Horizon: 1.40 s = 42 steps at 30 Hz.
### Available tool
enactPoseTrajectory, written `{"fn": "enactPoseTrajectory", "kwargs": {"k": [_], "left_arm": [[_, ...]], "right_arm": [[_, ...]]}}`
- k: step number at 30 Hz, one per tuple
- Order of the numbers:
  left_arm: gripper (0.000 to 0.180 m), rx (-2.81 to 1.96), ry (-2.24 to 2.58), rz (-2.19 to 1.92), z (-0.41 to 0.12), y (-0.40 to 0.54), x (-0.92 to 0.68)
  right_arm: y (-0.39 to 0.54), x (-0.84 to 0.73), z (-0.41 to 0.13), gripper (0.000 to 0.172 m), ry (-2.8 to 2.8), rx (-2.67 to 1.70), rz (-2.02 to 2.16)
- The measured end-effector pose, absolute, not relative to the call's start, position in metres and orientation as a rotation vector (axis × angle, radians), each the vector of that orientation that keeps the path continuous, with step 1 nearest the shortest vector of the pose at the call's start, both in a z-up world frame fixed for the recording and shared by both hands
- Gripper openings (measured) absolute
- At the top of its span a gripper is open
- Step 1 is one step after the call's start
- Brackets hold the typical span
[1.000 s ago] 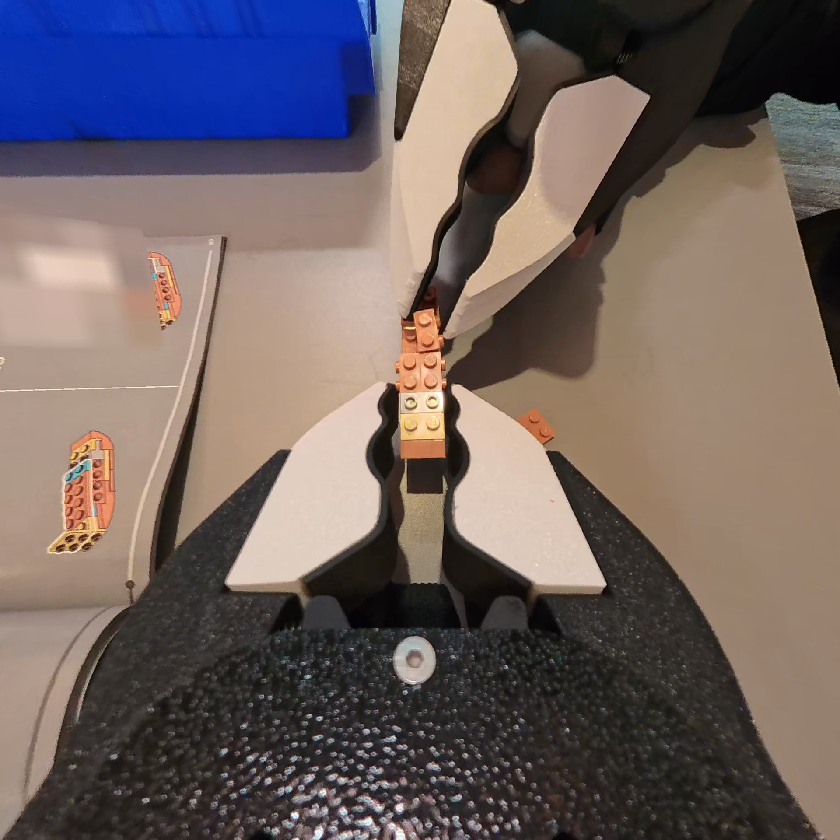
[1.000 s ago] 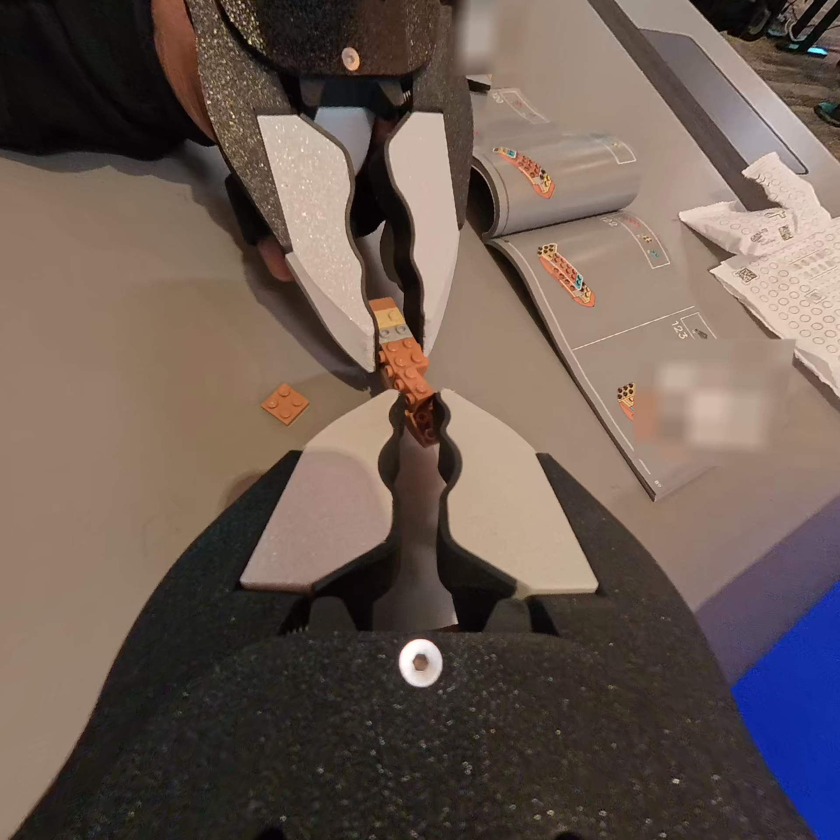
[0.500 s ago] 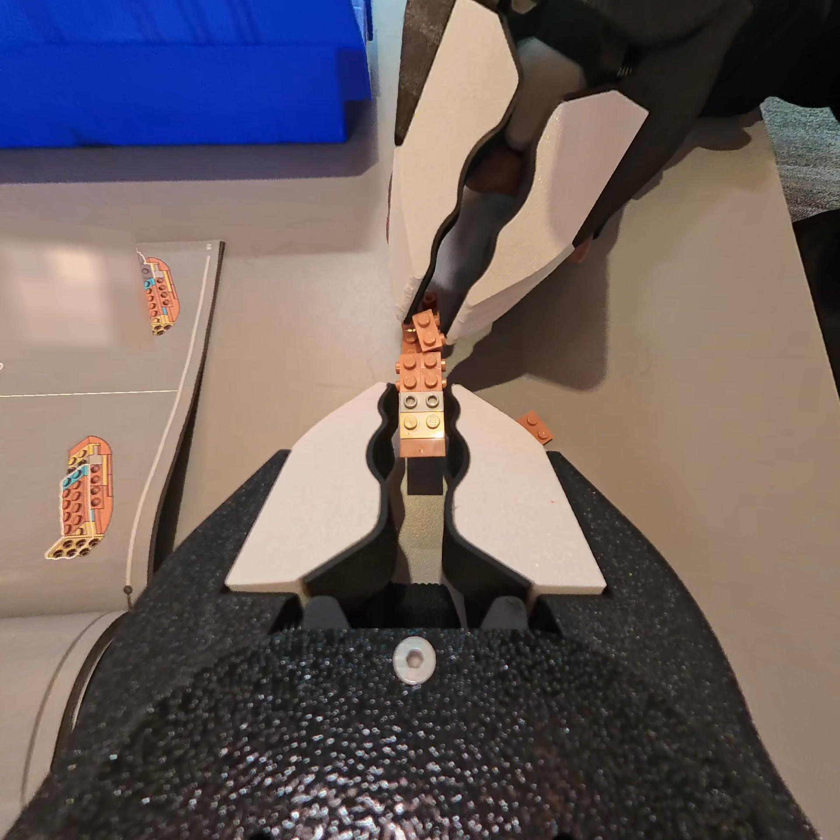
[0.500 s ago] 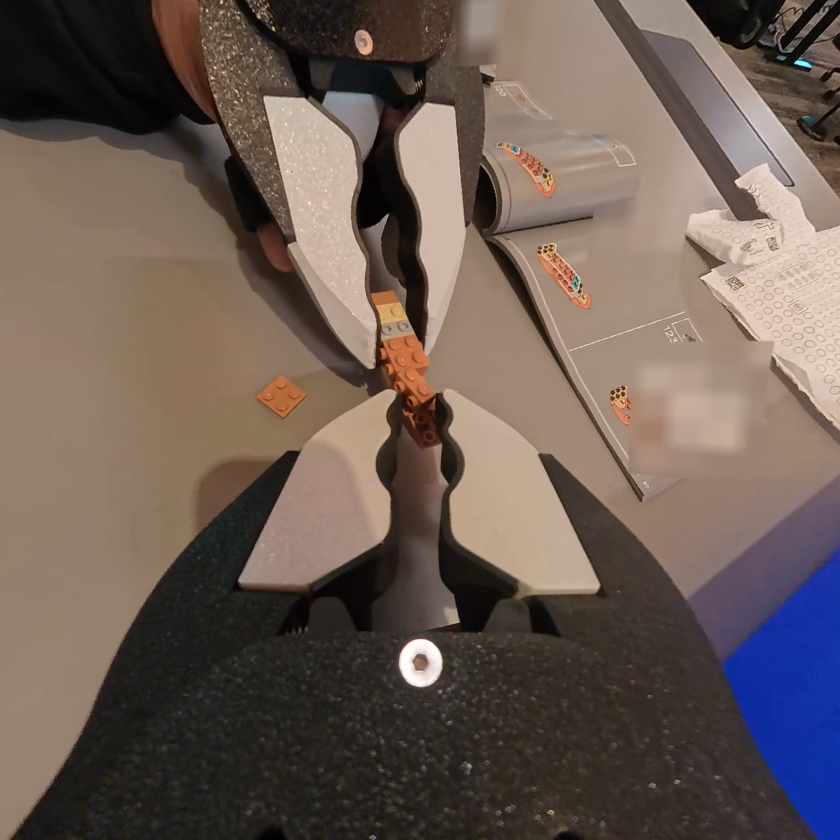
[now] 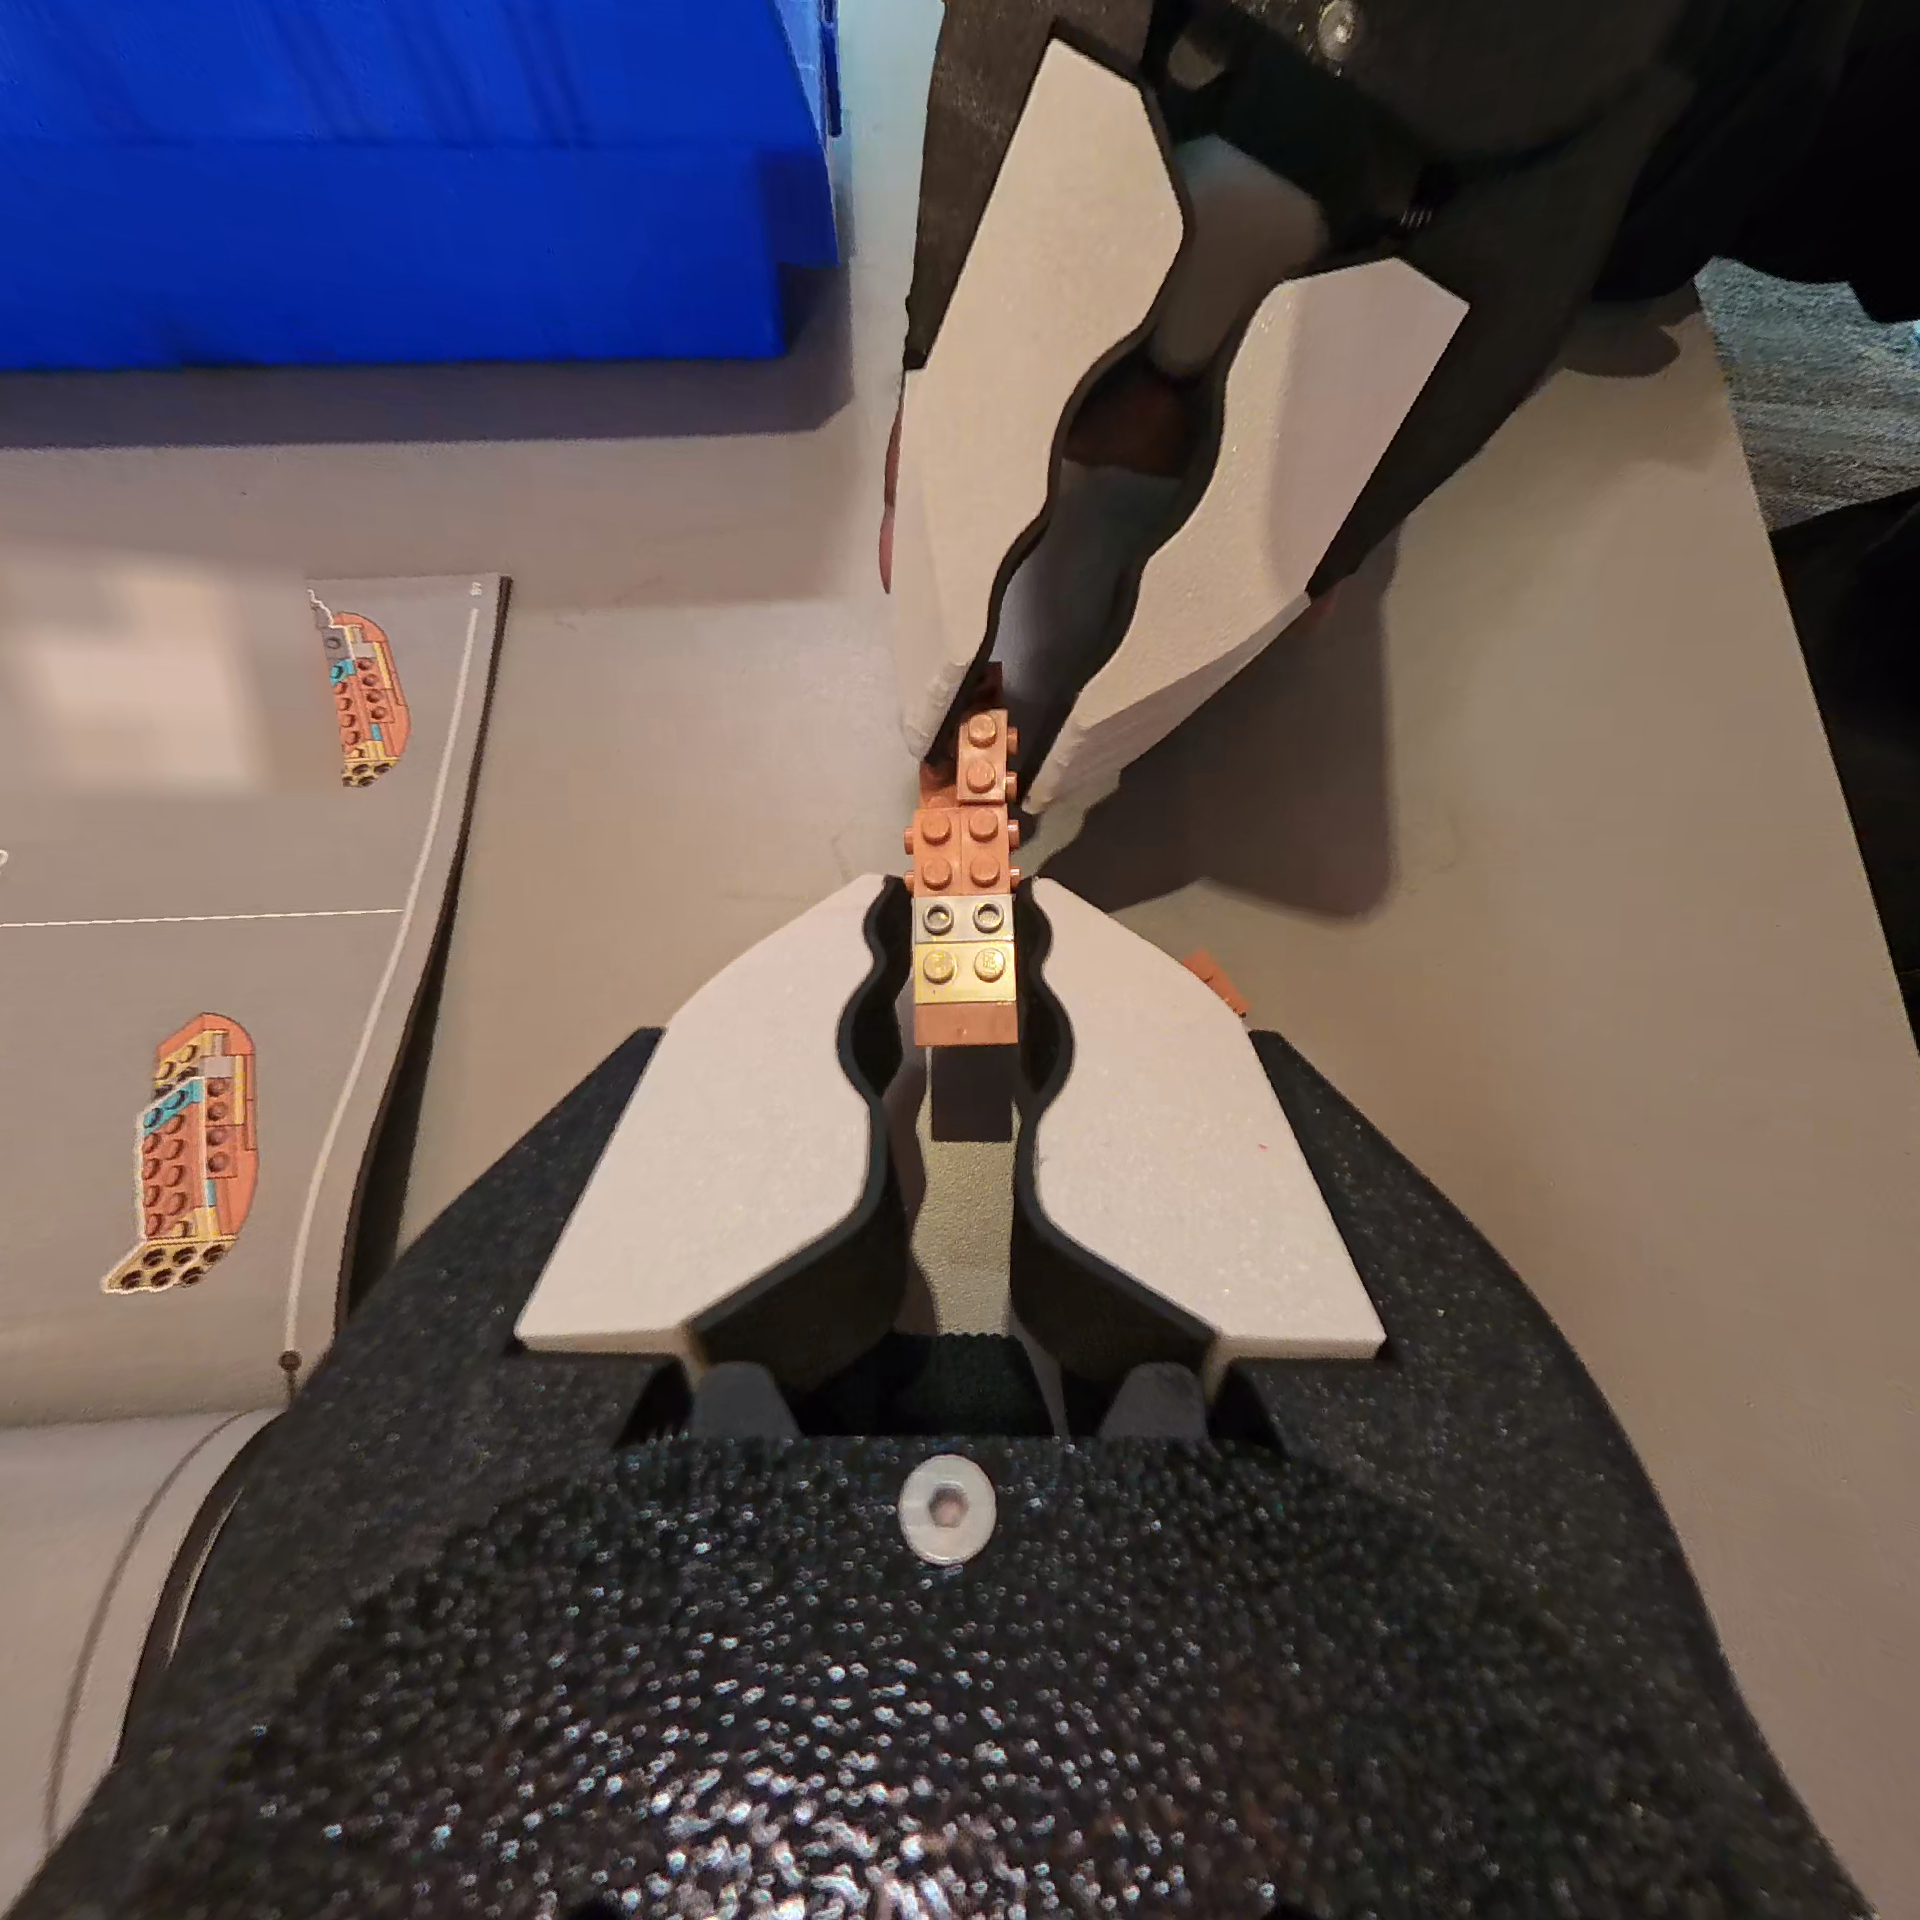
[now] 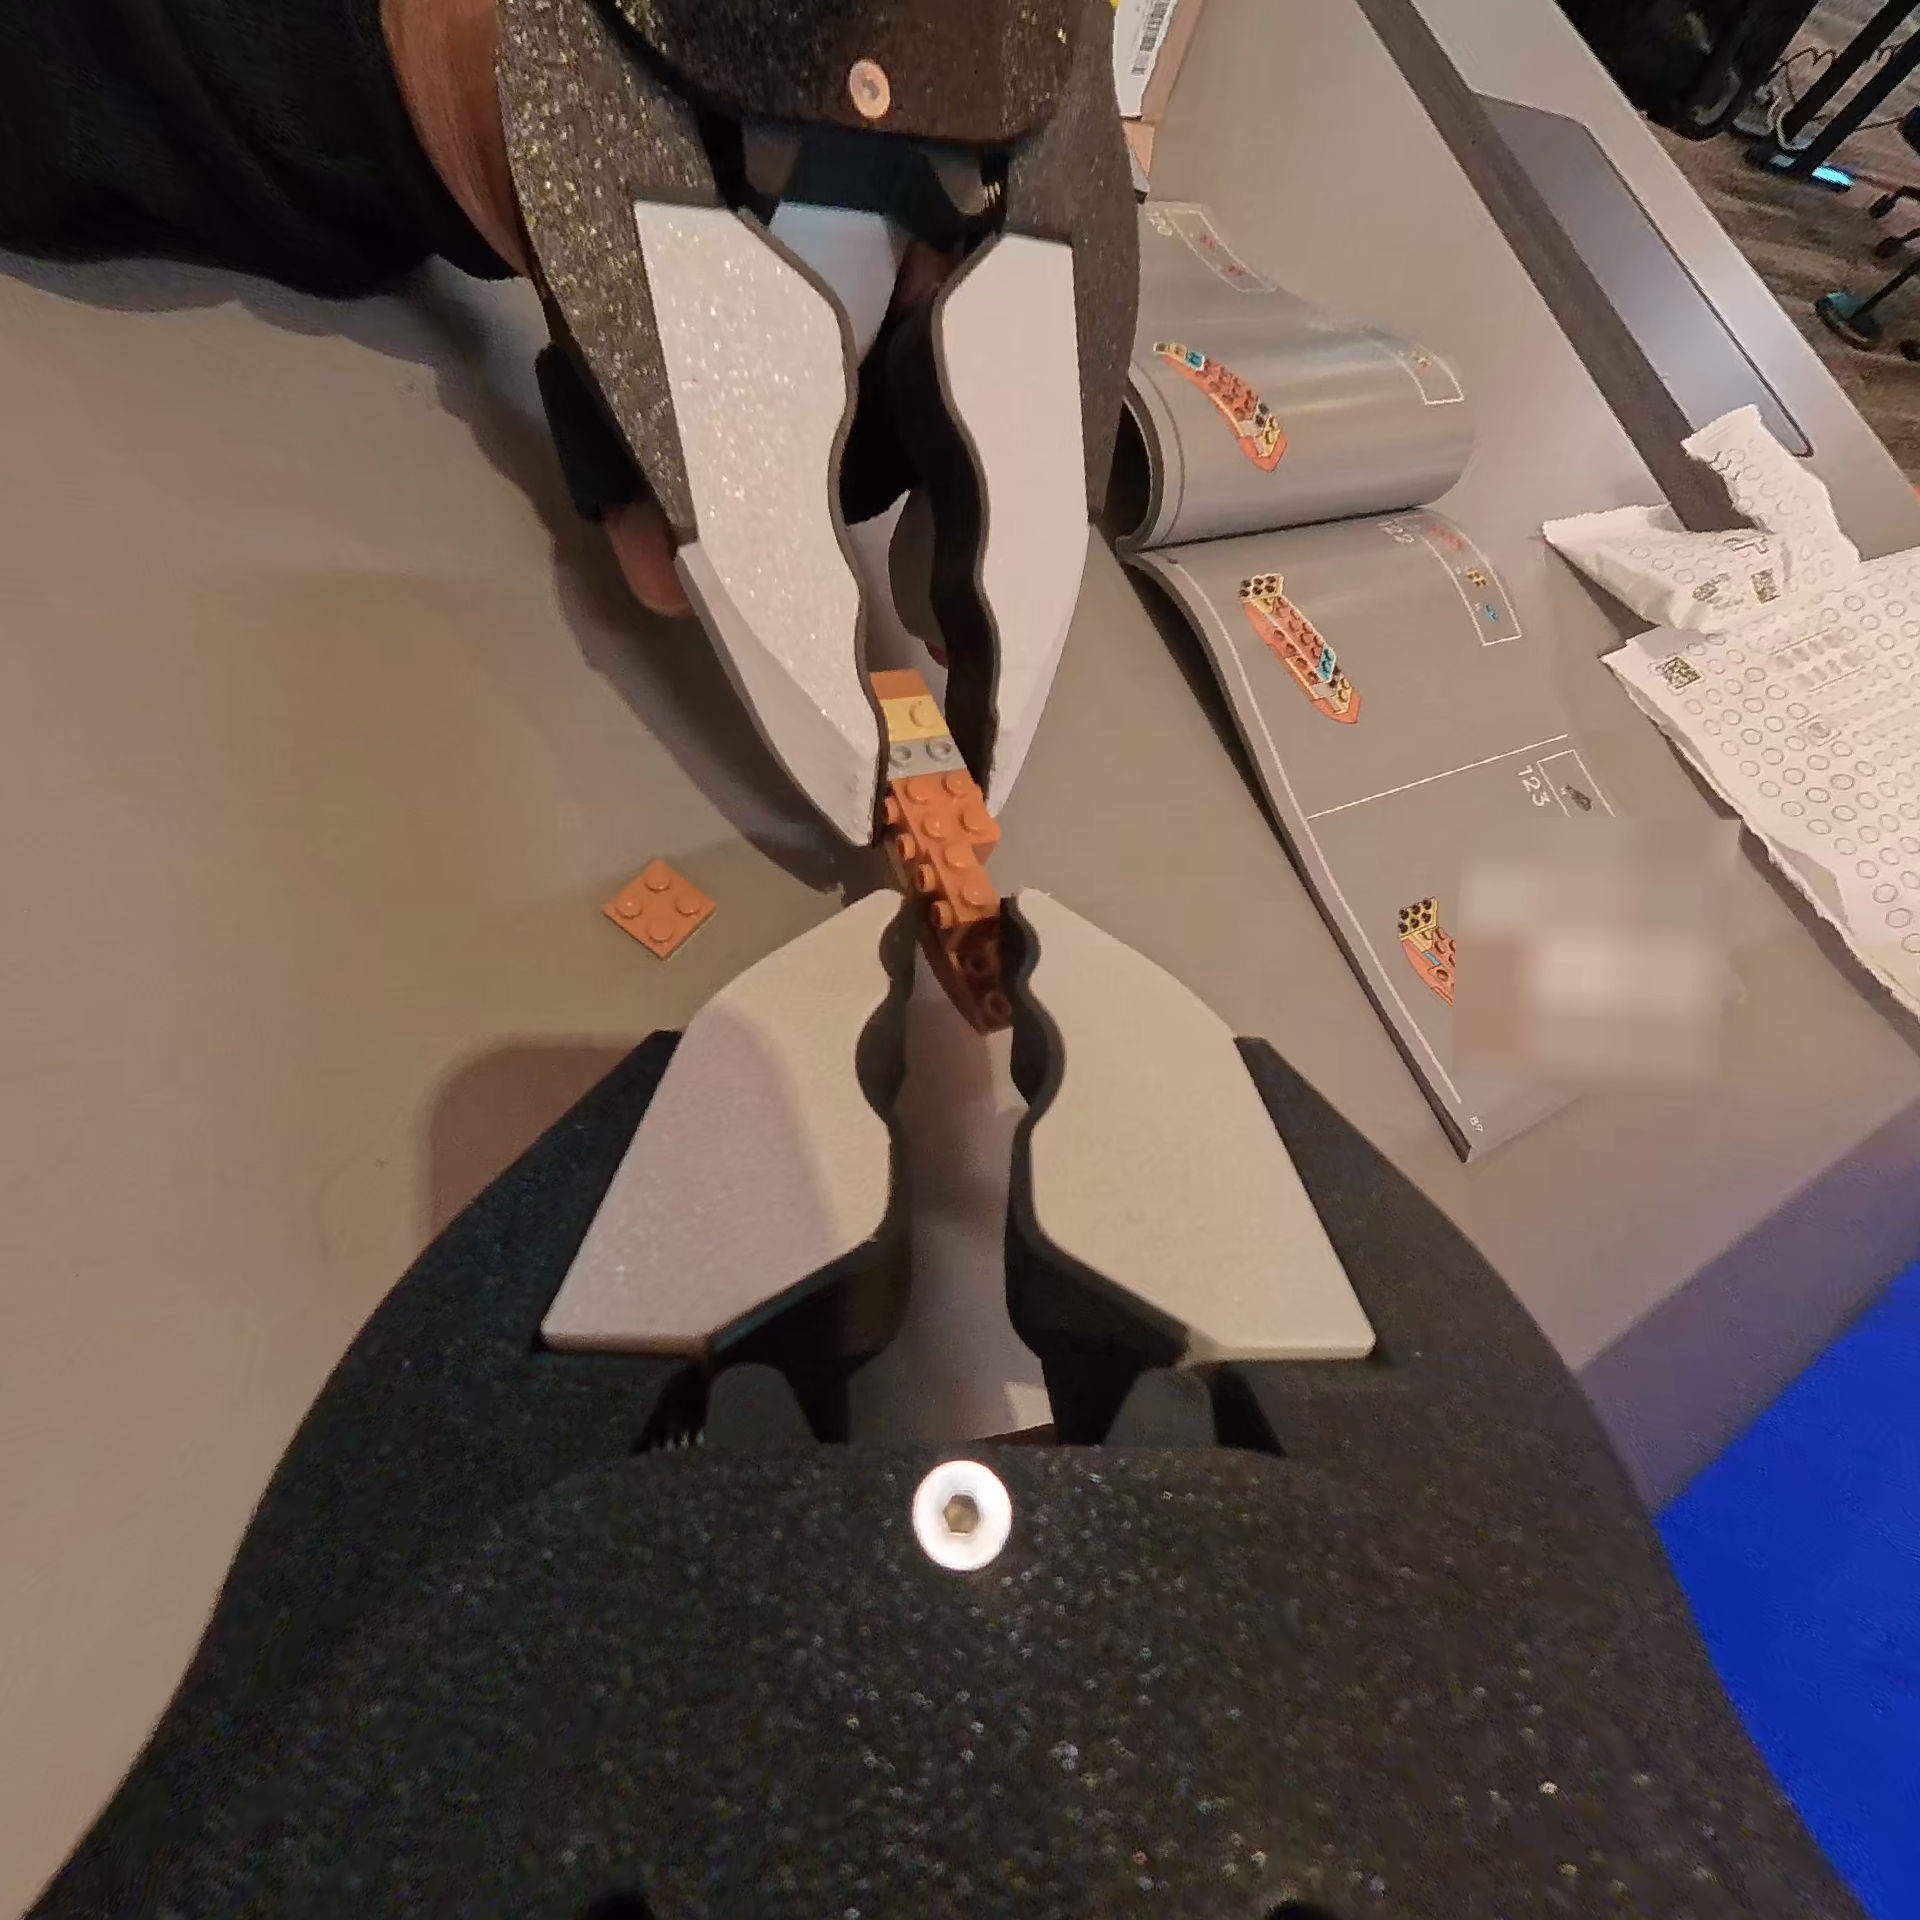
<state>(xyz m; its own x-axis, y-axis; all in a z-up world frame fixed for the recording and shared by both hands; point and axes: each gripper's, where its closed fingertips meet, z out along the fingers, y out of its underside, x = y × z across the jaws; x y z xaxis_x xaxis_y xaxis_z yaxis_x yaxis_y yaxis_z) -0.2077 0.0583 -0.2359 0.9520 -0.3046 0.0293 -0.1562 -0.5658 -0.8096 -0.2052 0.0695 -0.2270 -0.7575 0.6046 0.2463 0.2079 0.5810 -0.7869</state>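
Since a moment ago, the right tongs (image 6: pixel 961 914) have loosened slightly around the brown end of the brick strip (image 5: pixel 964 904). Left tongs (image 5: pixel 961 940) grip its tan and grey end at frame centre, long axis running between both tongs above the table (image 5: pixel 1507 1039).

Black pebbled gripper (image 5: pixel 961 935) bodies — pale grey wavy-edged fingers (image 5: pixel 769 1091), silver screw (image 5: pixel 945 1507).

Blue bin (image 5: pixel 395 177) cut off at top edge; loose brown plate (image 5: pixel 1218 979) mostly hidden behind claw finger.
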Motion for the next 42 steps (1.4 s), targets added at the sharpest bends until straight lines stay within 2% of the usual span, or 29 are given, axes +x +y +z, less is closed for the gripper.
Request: {"fn": "enactPoseTrajectory", "kwargs": {"k": [16,29,42], "left_arm": [[0.019,-2.160,0.329,-0.230,-0.232,0.057,-0.206],[0.019,-2.166,0.283,-0.285,-0.230,0.054,-0.208],[0.019,-2.162,0.284,-0.308,-0.228,0.054,-0.206]], "right_arm": [[0.069,-0.204,-0.222,0.025,-2.297,-0.567,1.036],[0.074,-0.201,-0.209,0.033,-1.969,0.152,0.502],[0.065,-0.204,-0.216,0.034,-1.882,0.288,0.366]]}}
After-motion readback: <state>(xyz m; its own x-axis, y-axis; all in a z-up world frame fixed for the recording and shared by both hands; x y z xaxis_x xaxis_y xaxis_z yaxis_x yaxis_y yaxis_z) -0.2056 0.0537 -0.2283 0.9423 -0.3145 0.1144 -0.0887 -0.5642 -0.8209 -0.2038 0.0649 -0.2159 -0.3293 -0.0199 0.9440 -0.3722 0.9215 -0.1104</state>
